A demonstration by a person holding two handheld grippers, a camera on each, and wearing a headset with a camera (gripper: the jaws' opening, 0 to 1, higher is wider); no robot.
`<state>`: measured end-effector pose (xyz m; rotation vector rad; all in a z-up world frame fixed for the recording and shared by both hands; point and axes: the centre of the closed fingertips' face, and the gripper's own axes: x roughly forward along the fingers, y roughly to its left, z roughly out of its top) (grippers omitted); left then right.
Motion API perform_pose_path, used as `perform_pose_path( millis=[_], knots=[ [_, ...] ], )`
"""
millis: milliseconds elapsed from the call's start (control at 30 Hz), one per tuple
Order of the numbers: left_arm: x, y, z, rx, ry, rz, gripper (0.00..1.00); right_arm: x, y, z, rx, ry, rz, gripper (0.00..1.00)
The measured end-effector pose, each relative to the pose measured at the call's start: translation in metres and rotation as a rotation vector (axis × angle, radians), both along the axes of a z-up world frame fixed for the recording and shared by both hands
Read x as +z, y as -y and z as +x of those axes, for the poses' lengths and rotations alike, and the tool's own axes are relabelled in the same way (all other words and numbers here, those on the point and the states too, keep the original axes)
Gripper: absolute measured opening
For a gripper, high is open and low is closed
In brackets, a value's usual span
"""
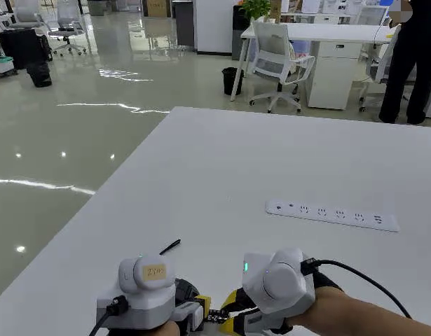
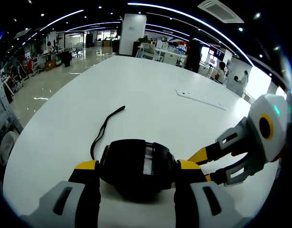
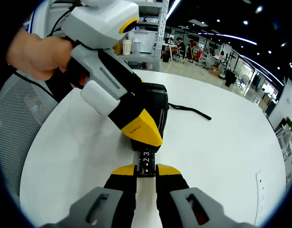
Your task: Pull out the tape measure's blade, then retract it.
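Clamping the black plastic tape measure case (image 2: 131, 164) on the white table (image 2: 150, 90), left gripper (image 2: 137, 167) anchors it so right gripper (image 3: 146, 170), pinched on the numbered blade tip (image 3: 146, 158), can pull.

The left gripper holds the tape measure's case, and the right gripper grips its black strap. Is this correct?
Not quite. The right gripper grips the blade, not the strap, which lies loose on the table; the right gripper view shows this. The left gripper does hold the case.
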<state>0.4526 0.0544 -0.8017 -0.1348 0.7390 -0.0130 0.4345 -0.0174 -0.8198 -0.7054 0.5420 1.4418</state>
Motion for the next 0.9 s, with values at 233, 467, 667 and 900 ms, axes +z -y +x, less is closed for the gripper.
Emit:
perform_pose_path(
  millis=[233,467,667,900],
  knots=[
    [0.0,0.0,0.0,0.001,0.0,-0.003,0.58,-0.001,-0.004,0.001,0.0,0.001,0.0,0.15],
    [0.0,0.001,0.0,0.001,0.0,-0.003,0.59,-0.001,-0.007,0.001,0.002,0.001,0.001,0.15],
    [0.0,0.001,0.0,0.001,0.0,-0.003,0.59,-0.002,-0.01,0.001,0.001,0.001,0.0,0.15],
    [0.0,0.0,0.0,0.002,-0.001,-0.005,0.59,-0.003,-0.013,0.001,0.002,0.002,-0.003,0.15]
  ],
)
